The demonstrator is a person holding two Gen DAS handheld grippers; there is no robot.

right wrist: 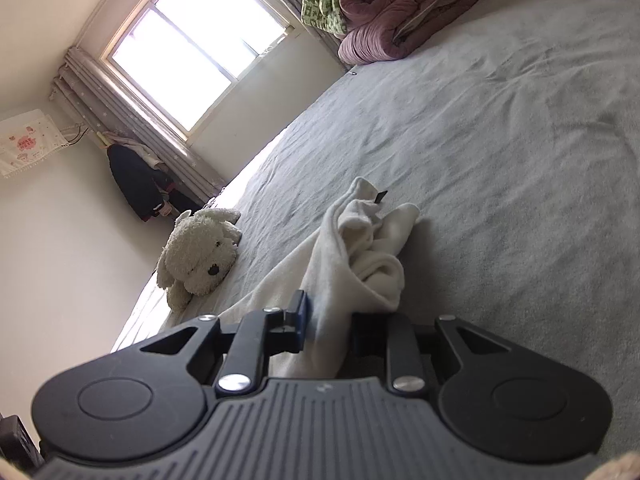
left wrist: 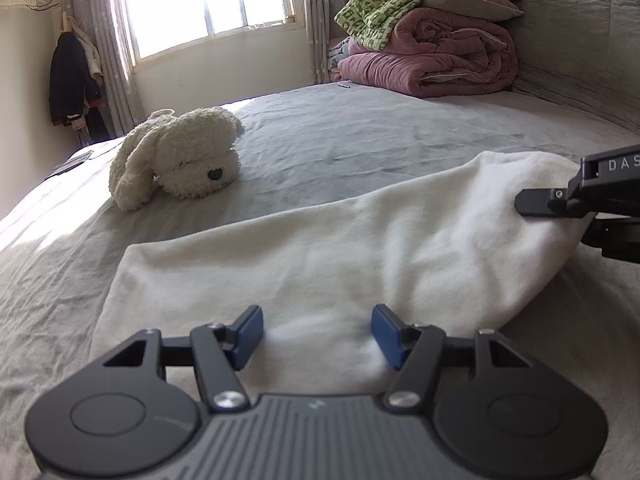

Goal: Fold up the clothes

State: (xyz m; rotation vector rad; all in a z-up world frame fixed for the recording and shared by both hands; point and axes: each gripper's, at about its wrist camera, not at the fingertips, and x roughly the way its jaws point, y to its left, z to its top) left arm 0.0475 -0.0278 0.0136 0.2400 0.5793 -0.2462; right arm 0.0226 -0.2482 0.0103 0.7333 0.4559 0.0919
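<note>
A white garment (left wrist: 340, 248) lies spread across the near part of the grey bed (left wrist: 360, 140). My left gripper (left wrist: 318, 336) hovers at its near edge, open, the blue pads (left wrist: 250, 334) apart with cloth lying between and below them. At the right edge of the left wrist view, my right gripper (left wrist: 560, 220) pinches the garment's raised right end. In the right wrist view the right gripper (right wrist: 330, 320) is shut on the bunched white garment (right wrist: 360, 248). One blue pad (right wrist: 302, 316) shows; folds of cloth hide the other.
A cream plush dog (left wrist: 180, 160) (right wrist: 200, 252) lies on the bed to the left. Folded pink quilts (left wrist: 432, 60) with a green patterned cloth (left wrist: 380, 4) are stacked at the far corner. A dark coat (left wrist: 72, 76) hangs by the window curtain.
</note>
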